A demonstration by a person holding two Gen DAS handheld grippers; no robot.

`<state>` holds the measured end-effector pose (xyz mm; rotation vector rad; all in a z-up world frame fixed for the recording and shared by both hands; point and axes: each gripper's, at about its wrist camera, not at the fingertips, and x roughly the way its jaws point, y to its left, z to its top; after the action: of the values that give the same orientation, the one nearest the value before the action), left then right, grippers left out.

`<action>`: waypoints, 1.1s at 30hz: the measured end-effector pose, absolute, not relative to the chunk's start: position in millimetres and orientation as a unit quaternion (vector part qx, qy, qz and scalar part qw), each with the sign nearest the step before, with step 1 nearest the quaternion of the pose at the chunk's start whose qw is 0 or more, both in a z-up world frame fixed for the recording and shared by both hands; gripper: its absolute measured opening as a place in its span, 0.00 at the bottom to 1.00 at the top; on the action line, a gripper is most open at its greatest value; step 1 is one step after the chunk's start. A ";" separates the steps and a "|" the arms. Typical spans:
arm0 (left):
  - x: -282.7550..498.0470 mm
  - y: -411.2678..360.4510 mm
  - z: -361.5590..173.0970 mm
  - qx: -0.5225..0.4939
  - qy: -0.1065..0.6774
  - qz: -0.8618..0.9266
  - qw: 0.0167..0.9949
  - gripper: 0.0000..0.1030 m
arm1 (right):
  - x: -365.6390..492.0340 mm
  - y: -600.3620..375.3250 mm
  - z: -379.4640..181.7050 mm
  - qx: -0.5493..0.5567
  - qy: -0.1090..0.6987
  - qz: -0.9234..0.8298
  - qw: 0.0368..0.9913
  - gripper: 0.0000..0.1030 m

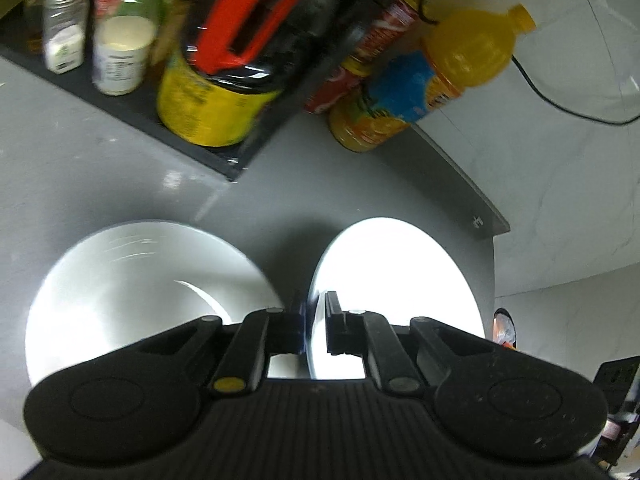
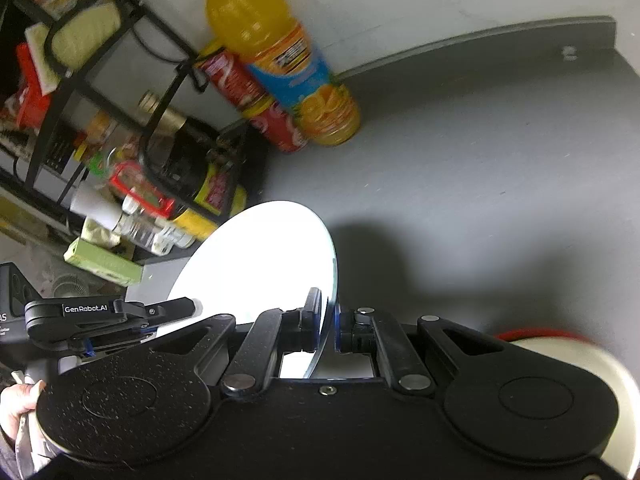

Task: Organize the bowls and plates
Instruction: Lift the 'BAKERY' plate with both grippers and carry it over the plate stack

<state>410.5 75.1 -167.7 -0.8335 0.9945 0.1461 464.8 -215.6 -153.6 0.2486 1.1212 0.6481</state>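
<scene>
My left gripper point(image 1: 315, 326) is shut on the rim of a white plate point(image 1: 400, 280), held tilted above the grey counter. A second white plate point(image 1: 132, 292) lies to its left in the left wrist view. My right gripper point(image 2: 329, 326) is shut on the rim of a white plate point(image 2: 260, 264), held on edge. The left gripper point(image 2: 120, 316) also shows at the left of the right wrist view, against that plate. A cream bowl with a red rim point(image 2: 576, 356) sits at the lower right, partly hidden by my right gripper.
A black rack point(image 1: 192, 148) with spice jars and a dark sauce bottle point(image 1: 224, 92) stands at the back left. An orange juice bottle point(image 2: 288, 64) and a red cola can point(image 2: 256, 104) stand by the wall. The grey counter point(image 2: 480, 180) stretches to the right, with its edge point(image 1: 494, 232) near.
</scene>
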 end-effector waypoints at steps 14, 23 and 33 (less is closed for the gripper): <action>352.2 118.0 -194.6 -0.460 0.453 0.089 0.758 0.07 | 432.8 -186.5 -179.0 0.110 0.548 0.317 0.766 0.07; 327.5 125.8 -220.0 -0.489 0.460 0.104 0.734 0.07 | 424.0 -177.5 -191.2 0.094 0.562 0.318 0.758 0.07; 320.0 124.6 -242.5 -0.488 0.478 0.127 0.719 0.07 | 422.3 -165.2 -189.4 0.062 0.557 0.325 0.762 0.07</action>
<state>320.0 124.6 -242.5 -1.0787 1.0579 0.2810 422.3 -165.2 -189.4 0.1343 1.2121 0.7076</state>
